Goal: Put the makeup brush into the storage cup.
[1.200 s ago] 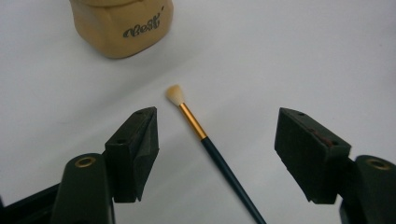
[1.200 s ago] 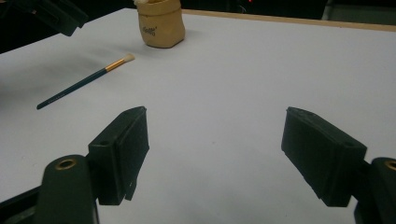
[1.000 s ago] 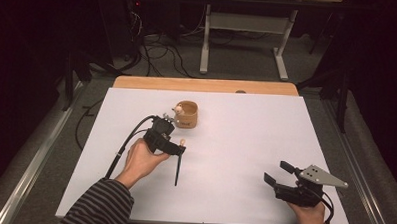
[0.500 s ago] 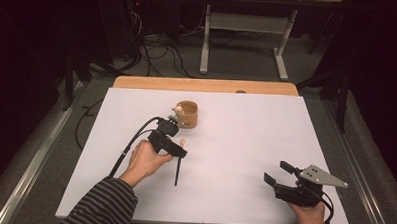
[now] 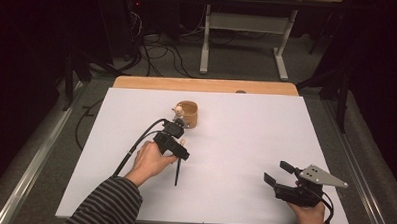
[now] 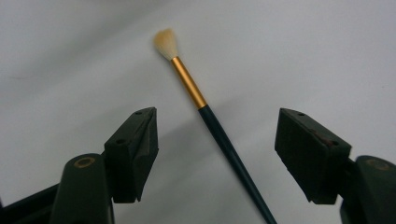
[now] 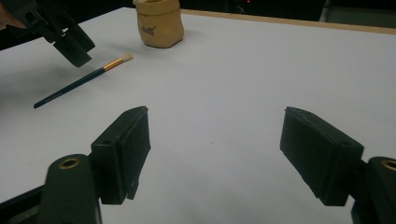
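Observation:
A paintbrush (image 6: pixel 205 109) with a dark handle, gold ferrule and pale bristles lies flat on the white table (image 5: pixel 245 138). My left gripper (image 6: pixel 215 114) hovers just above it, open, one jaw on each side of the handle without touching. In the high view the left gripper (image 5: pixel 176 147) sits left of centre, over the upper part of the brush (image 5: pixel 177 174). A small tan cup (image 5: pixel 188 113) stands just beyond it. My right gripper (image 5: pixel 280 174) rests near the front right, open and holding nothing. The right gripper view (image 7: pixel 217 114) shows the brush (image 7: pixel 79 81), the cup (image 7: pixel 159 23) and the left gripper (image 7: pixel 70 42) farther off.
A wooden strip (image 5: pixel 205 85) runs along the table's far edge. Behind it are desk legs (image 5: pixel 205 47) and cables on the floor. A metal rail (image 5: pixel 29 171) runs along the left side of the table.
The left hand and gripper have shifted slightly over the brush. The brush, the cup and the right gripper have stayed put.

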A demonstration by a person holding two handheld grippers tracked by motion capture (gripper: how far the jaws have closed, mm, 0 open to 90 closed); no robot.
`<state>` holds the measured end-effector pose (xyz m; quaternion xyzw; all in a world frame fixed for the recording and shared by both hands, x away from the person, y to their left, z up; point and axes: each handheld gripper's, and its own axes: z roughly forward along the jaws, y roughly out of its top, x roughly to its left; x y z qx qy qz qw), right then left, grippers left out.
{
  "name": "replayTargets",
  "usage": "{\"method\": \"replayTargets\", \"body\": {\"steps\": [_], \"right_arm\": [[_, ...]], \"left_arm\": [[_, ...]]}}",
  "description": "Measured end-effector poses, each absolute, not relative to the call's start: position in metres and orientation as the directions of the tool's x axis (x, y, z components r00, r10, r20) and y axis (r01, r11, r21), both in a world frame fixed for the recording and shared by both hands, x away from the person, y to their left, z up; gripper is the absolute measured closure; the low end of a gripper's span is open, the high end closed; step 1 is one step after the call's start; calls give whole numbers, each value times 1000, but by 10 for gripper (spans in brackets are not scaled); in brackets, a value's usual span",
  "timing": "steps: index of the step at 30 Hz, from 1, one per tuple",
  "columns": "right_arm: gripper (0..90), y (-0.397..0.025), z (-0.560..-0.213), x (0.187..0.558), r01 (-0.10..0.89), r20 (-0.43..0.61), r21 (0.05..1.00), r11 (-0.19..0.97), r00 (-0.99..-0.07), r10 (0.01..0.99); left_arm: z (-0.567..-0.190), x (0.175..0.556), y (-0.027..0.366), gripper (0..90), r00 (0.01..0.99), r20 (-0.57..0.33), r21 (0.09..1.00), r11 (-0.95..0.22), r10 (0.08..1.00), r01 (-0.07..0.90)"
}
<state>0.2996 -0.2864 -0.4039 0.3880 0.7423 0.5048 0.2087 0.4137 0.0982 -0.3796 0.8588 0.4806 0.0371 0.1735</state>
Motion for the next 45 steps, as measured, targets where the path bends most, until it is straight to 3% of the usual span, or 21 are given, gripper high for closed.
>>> {"method": "replayTargets", "body": {"steps": [30,45], "right_arm": [[256,-287,-404,299,364,77,912,191,-607,791],[257,-288,-404,299,362,82,913,187,-613,785]], "left_arm": [[-398,416,86,438,552,-77,251,-520,830,817],[-398,416,88,611,565,-63,250,-535,823,807]]}}
